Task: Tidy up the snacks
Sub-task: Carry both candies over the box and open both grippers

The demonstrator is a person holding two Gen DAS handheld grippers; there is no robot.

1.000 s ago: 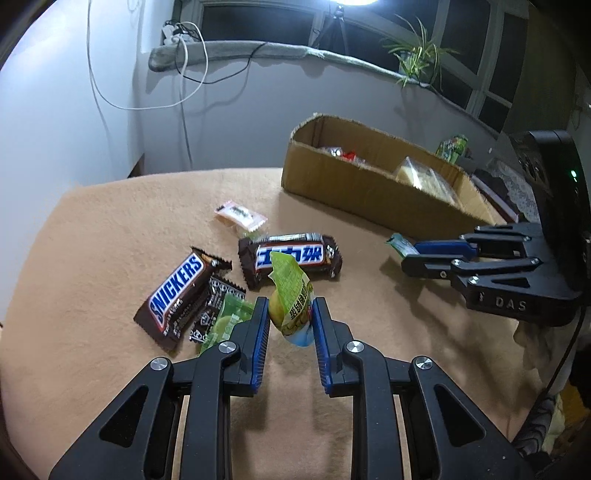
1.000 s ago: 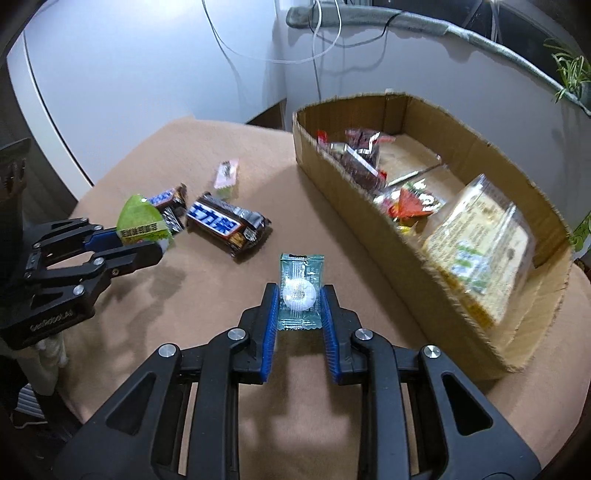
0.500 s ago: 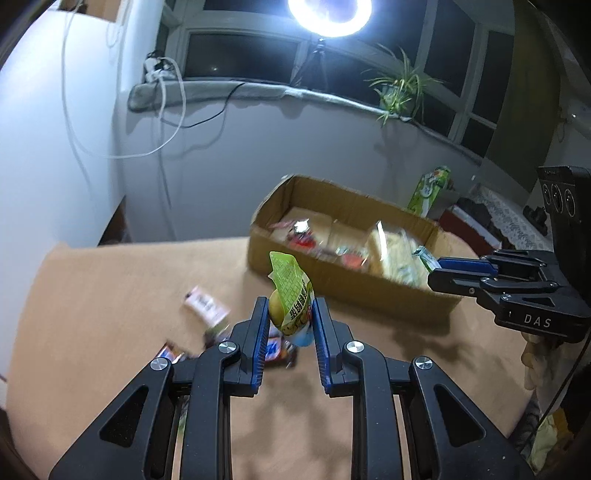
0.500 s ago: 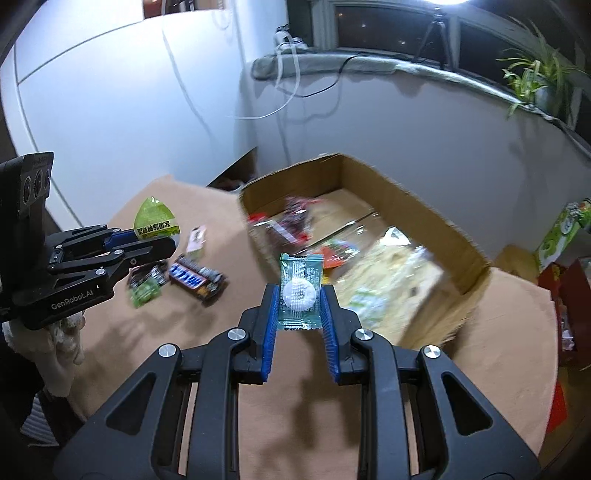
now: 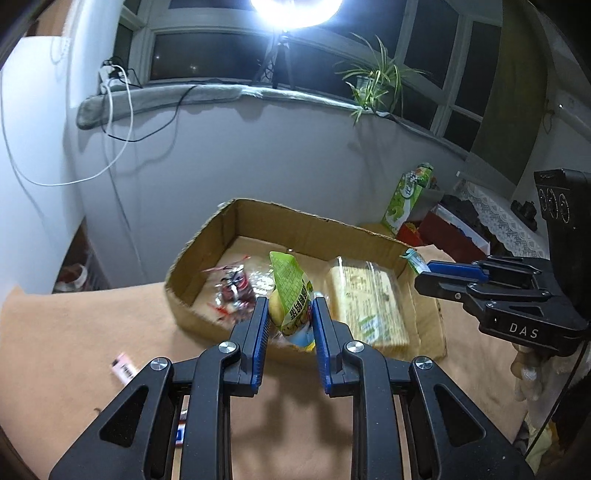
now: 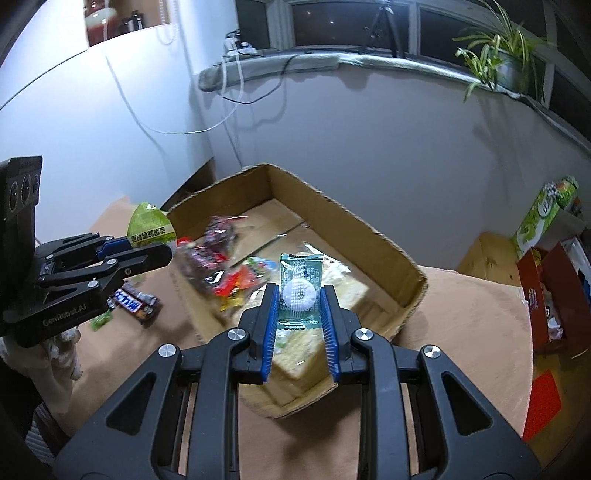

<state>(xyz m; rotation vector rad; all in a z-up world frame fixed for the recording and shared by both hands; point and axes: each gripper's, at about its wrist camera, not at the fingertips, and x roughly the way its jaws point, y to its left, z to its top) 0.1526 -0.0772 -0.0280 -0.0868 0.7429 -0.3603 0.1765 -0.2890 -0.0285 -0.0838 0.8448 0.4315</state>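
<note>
Green snack pouch (image 5: 291, 295) clamped between left gripper (image 5: 289, 314) fingers.

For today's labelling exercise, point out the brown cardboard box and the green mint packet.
Brown cardboard box (image 6: 343, 218), right wrist view, far wall.
Green mint packet (image 6: 300, 291), right wrist view, white ring at its middle.

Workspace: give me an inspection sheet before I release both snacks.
Surface: tan cloth.
Job's things: cardboard box holding a cracker pack and red wrappers; green pouch; mint packet.
Clutter: chocolate bar and pink packet on the cloth.
Grippers: left gripper shut on green pouch; right gripper shut on mint packet; both by the box.
Cables: white cable down the wall.
Surroundings: plant, ring light, green carton.
</note>
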